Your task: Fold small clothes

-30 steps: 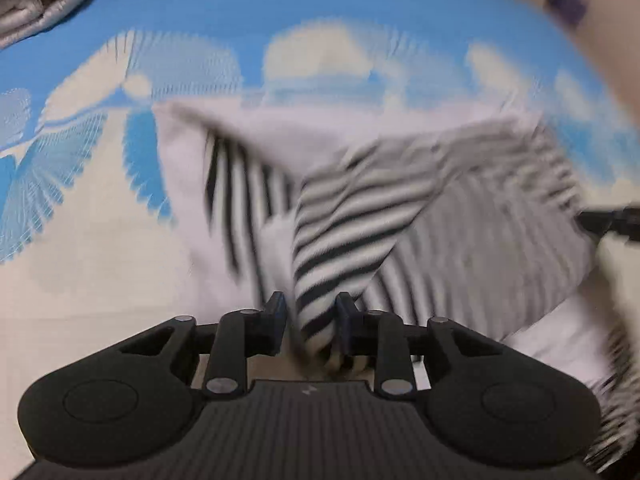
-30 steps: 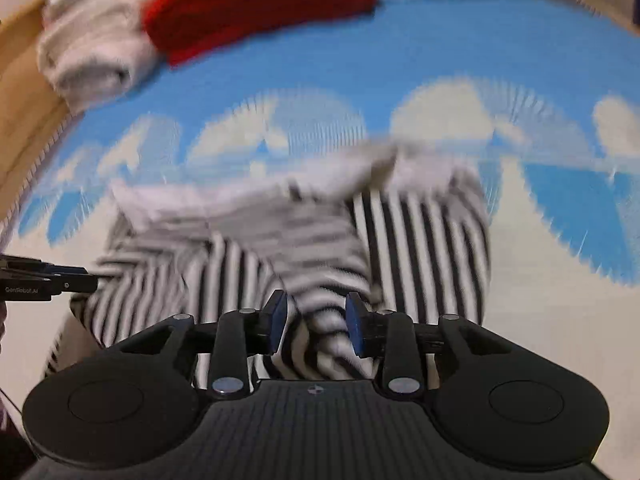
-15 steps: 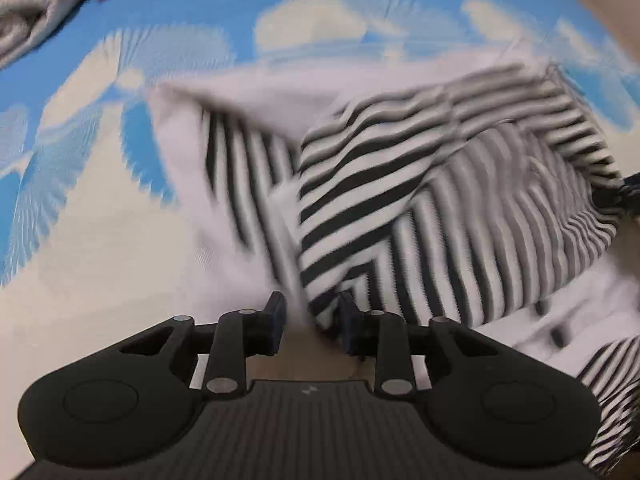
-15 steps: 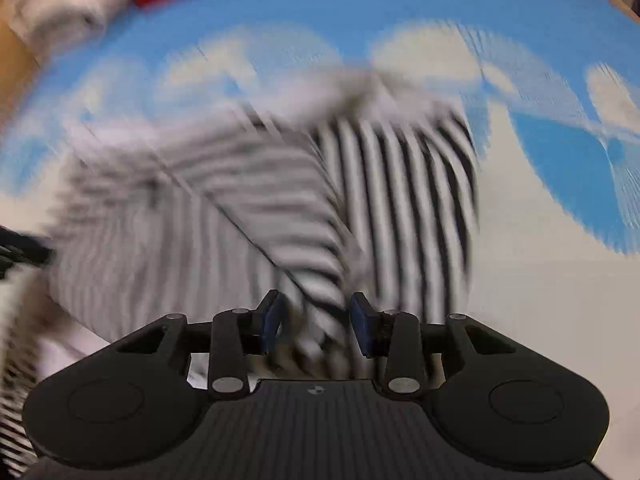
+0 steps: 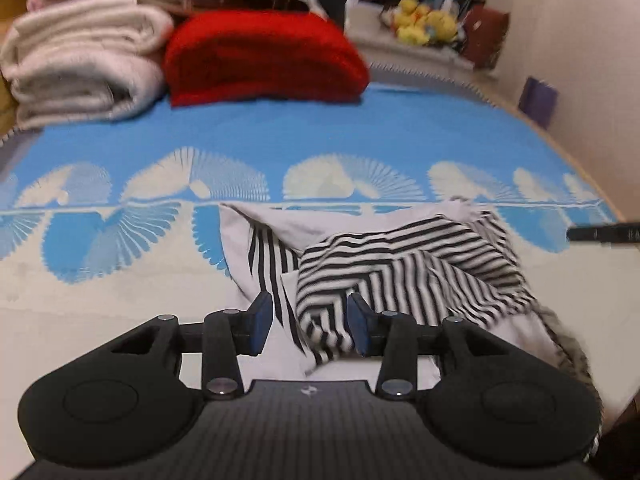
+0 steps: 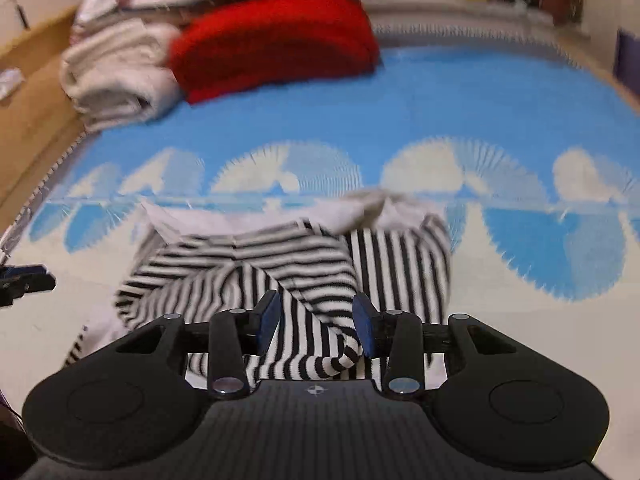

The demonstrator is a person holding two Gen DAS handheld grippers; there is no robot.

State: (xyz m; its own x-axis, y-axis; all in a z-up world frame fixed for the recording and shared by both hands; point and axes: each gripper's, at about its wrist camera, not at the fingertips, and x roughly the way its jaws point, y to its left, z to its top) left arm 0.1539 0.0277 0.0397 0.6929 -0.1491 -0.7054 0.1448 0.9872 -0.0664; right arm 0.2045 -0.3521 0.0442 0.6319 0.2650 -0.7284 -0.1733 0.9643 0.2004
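A black-and-white striped garment (image 5: 400, 272) lies crumpled on the blue and cream bedspread (image 5: 280, 136); it also shows in the right wrist view (image 6: 304, 272). My left gripper (image 5: 310, 326) is open, its jaws apart over the garment's near left edge, gripping nothing. My right gripper (image 6: 316, 326) is open too, with a striped fold lying loose between its jaws. The other gripper's black tip shows at the right edge of the left wrist view (image 5: 604, 234) and at the left edge of the right wrist view (image 6: 24, 284).
A folded red blanket (image 5: 264, 60) and rolled white blankets (image 5: 80, 64) sit at the far end of the bed. Yellow plush toys (image 5: 424, 22) lie beyond. A wall (image 5: 568, 40) runs along the right; a wooden edge (image 6: 36, 92) runs along the left.
Both grippers have opened and let go of the striped garment, which now lies dropped on the bed. Both have pulled back and tilted up, so the far blankets show.
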